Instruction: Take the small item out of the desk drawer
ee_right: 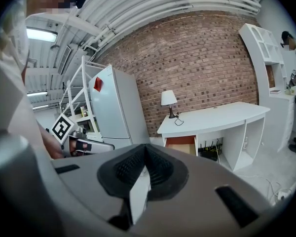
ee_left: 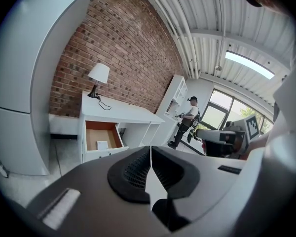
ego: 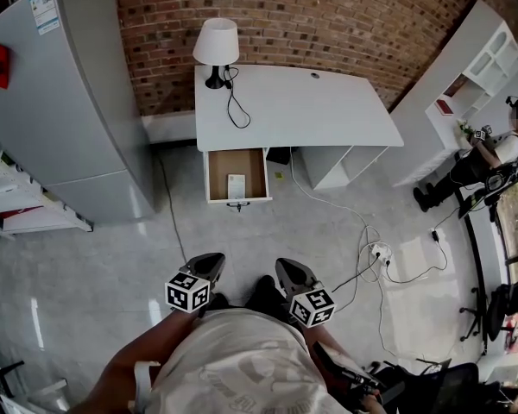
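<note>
The white desk (ego: 328,115) stands against the brick wall with its drawer (ego: 214,175) pulled open. A small white item (ego: 236,185) lies flat on the drawer's brown bottom, also visible in the left gripper view as the item (ee_left: 102,144). In the right gripper view only the drawer (ee_right: 181,143) shows. My left gripper (ego: 209,261) and right gripper (ego: 287,267) hang close to my body, well short of the desk. The left gripper (ee_left: 150,149) is shut with nothing between its pads. So is the right gripper (ee_right: 145,148).
A white lamp (ego: 217,46) with a black cord sits on the desk's left end. A tall grey fridge (ego: 60,102) stands to the left. Cables and a power strip (ego: 380,251) lie on the floor at right. Another person (ego: 488,158) stands by white shelving (ego: 479,59).
</note>
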The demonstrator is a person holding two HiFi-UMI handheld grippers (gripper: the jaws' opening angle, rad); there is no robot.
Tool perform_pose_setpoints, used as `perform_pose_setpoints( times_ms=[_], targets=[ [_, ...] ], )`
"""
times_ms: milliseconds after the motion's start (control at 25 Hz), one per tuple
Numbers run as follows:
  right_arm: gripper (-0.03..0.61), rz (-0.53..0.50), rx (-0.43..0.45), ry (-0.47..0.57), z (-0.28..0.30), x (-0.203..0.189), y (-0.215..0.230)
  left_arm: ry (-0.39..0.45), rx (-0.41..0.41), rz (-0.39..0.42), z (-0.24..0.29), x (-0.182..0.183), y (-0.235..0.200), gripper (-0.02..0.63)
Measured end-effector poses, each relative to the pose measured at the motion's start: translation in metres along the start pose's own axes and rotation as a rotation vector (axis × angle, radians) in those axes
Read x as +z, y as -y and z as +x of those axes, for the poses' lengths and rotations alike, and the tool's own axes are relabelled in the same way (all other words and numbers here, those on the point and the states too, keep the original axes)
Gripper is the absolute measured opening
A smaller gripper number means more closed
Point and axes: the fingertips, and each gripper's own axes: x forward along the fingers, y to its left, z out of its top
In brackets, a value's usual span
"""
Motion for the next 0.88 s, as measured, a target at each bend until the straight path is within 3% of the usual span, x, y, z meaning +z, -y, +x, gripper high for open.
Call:
perform_pose_setpoints(
  times_ms=[440, 880],
  targets=[
    [0.006, -0.013, 0.032, -0.037, 0.041, 0.007, 0.005, 0.039, 0.086, -0.049, -0.014, 0.009, -0.037, 0.012],
    [0.006, 0.032, 0.027, -0.051, 0.081, 0.016, 0.042, 0.012, 0.125, -0.051, 0.015, 0.026, -0.062, 0.012]
  ],
)
